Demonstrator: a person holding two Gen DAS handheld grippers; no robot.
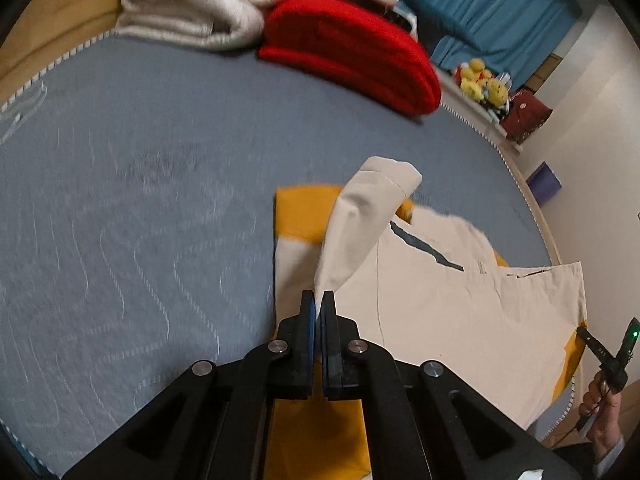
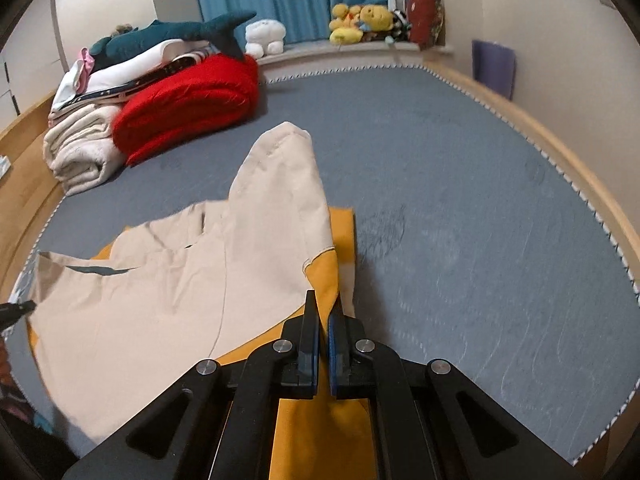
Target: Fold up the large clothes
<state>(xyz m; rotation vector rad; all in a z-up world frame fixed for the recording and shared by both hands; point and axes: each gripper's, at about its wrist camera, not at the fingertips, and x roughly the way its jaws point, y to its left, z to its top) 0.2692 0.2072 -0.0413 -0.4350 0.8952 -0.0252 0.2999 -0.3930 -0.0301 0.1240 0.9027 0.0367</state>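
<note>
Both tools, left tool (image 1: 319,300) and right tool (image 2: 324,304), pinch the cream-and-yellow garment (image 1: 440,300); only the right view shows a shark plush (image 2: 180,32) at eleven o'clock.

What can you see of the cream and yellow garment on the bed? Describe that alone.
The garment looks like thin woven cloth, cream with yellow panels and a rounded hood. It lies partly spread on the blue mattress, its near edges lifted. The left gripper pinches a cream fold; the right gripper pinches a yellow edge.
</note>
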